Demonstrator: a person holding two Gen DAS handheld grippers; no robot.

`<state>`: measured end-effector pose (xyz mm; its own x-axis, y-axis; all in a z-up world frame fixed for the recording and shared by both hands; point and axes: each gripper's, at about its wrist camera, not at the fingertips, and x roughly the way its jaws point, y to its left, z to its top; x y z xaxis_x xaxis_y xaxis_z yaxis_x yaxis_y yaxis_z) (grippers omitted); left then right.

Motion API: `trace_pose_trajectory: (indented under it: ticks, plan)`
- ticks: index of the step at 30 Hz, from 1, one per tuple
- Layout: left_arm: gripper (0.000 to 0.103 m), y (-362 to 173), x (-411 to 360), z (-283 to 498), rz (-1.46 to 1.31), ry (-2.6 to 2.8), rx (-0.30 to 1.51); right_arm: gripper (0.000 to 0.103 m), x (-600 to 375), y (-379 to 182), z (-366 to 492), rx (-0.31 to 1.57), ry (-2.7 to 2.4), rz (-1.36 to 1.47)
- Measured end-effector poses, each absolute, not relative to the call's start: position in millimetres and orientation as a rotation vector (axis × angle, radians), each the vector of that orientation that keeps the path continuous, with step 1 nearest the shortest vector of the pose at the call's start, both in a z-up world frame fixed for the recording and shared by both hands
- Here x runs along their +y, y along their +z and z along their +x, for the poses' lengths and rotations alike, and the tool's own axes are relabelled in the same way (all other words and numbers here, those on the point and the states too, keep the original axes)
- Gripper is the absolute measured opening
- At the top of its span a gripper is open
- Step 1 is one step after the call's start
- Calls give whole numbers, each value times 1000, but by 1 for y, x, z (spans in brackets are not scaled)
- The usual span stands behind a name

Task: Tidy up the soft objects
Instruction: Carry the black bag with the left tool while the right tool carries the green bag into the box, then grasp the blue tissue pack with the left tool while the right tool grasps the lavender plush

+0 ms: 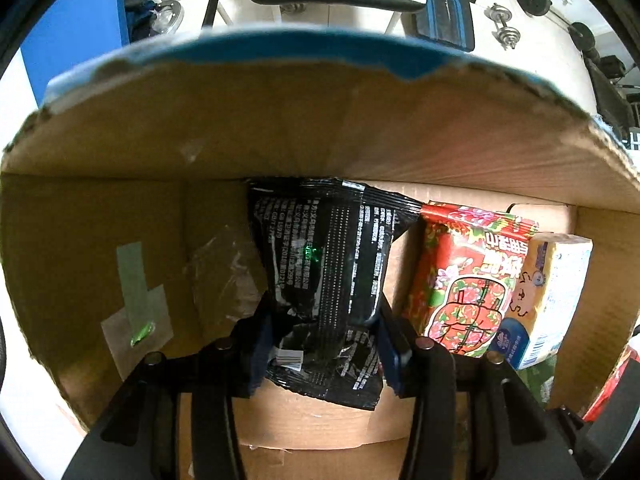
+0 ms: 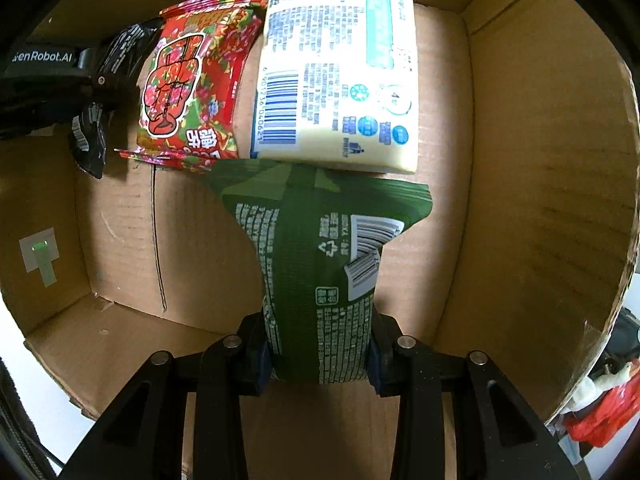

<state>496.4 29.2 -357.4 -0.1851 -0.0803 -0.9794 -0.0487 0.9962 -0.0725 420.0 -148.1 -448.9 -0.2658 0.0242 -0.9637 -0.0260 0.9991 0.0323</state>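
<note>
Inside the cardboard box, left hand-held gripper clamps a black packet; right hand-held gripper clamps a green packet.

Both wrist cams sit close inside the cardboard box. Left faces its far wall; right looks down at the floor. Shared: red packet, tissue pack.
</note>
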Motion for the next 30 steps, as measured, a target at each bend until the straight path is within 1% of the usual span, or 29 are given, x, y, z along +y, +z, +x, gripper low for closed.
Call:
trace_pose_trajectory:
  ticks: [1,2,3,5,6,7,8,9,10,11,12,18,24,30]
  plan:
    - [45,-359,30,499,-109,-26,1761,40,-147,-451,422,1842,45,4]
    - [49,-357,33,499,-130,-25,1760,46,-148,-450,423,1844,43,18]
    - [53,-355,35,499,-151,-30,1754,58,-146,-447,426,1842,43,30]
    - [75,-342,40,500,-172,-28,1709,72,-147,-441,428,1826,51,54]
    - [76,-336,41,500,-187,-38,1689,72,-147,-437,430,1820,53,56]
    - [82,-329,41,499,-198,-43,1675,73,-146,-433,431,1811,56,56]
    - [90,-318,41,497,-193,-38,1659,75,-146,-428,431,1804,62,58]
    - [94,-311,40,496,-177,-31,1639,85,-144,-422,432,1794,71,62]
    - [99,-302,37,493,-156,-24,1609,90,-143,-417,432,1786,76,61]
    - [99,-289,35,489,-137,-22,1574,98,-141,-409,433,1766,80,53]
    - [99,-280,34,484,-130,-22,1554,102,-140,-404,433,1751,82,48]
    - [102,-224,36,436,-74,2,1415,103,-139,-361,425,1634,57,-12]
    - [102,-204,31,383,-14,6,1354,103,-146,-328,399,1535,61,-16]
    - [102,-185,36,309,41,59,1283,103,-153,-287,351,1406,157,50]
